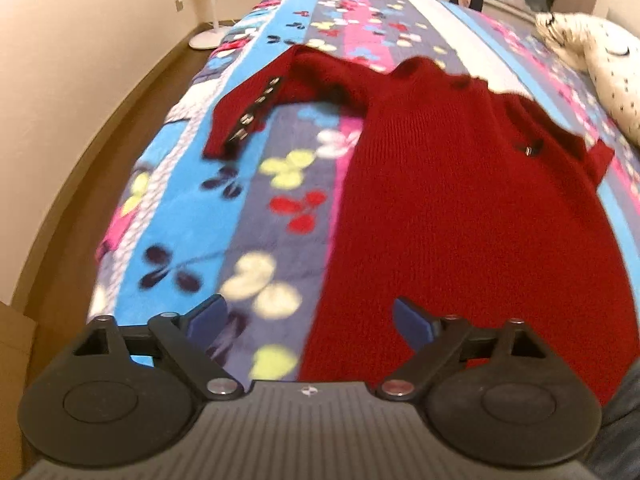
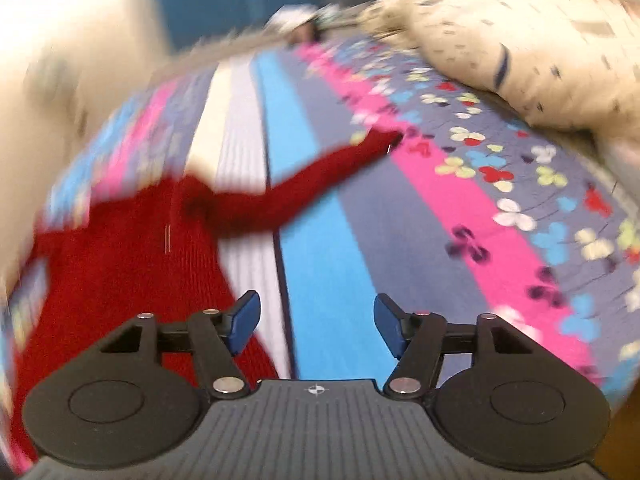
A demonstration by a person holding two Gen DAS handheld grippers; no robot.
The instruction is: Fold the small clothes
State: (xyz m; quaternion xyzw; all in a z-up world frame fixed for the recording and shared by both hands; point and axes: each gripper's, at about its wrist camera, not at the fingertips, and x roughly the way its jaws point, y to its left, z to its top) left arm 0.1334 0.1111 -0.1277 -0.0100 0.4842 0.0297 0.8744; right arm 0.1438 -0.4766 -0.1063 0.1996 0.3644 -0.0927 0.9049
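Red knit sweater (image 1: pixel 460 200) lies lengthwise ahead of the left gripper (image 1: pixel 310 320); the right gripper (image 2: pixel 316 324) is beside its hem, both jaws apart, empty.

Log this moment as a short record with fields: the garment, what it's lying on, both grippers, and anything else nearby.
garment: red knit sweater, spread flat, unfolded
sleeves: one bent, with buttons along its cuff; the other stretched out
surface: striped butterfly-print blanket
left gripper: open, empty
right gripper: open, empty
nearby: cream speckled pillow
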